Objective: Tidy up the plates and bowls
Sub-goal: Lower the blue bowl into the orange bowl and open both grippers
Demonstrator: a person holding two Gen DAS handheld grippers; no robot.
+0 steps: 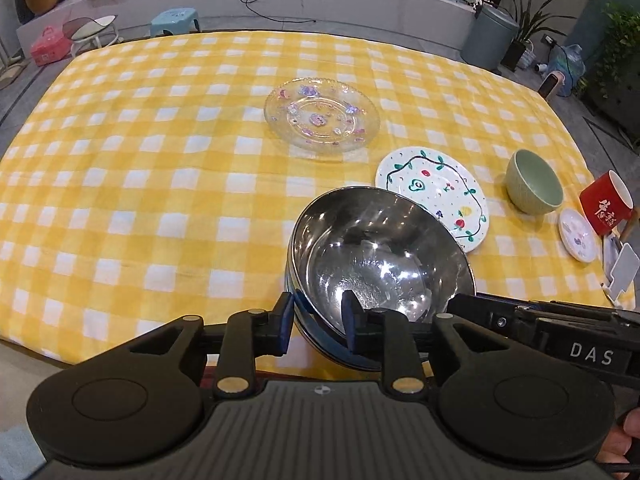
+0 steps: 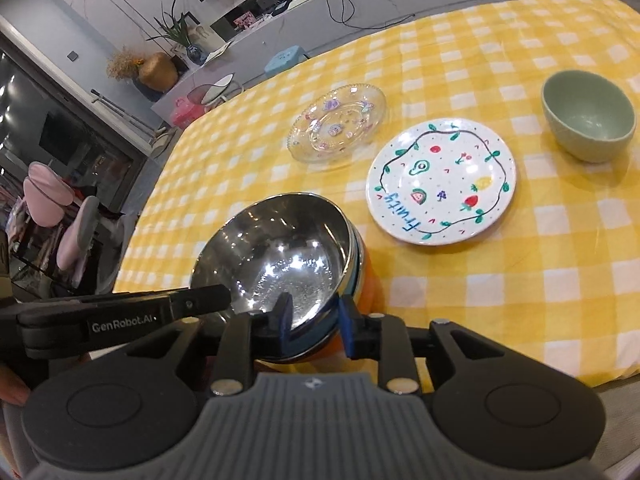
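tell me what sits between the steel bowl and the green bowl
The fruit-painted white plate lies between the steel bowl and the green bowl, flat on the checked cloth. The right wrist view shows it best.

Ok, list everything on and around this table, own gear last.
steel bowl: one, silver, near edge, top of stack
lower bowls: count unclear, blue and orange, nested under steel bowl
glass plate: one, clear with flowers, mid-table
fruit plate: one, white, painted, behind steel bowl
green bowl: one, pale green, right of fruit plate
mug: one, red, far right
saucer: one, white, beside mug
cloth: one, yellow-white check, over table
stool: one, light blue, floor beyond table
left tongs: black, blue pads, open astride steel bowl's rim
right tongs: same, opposite rim
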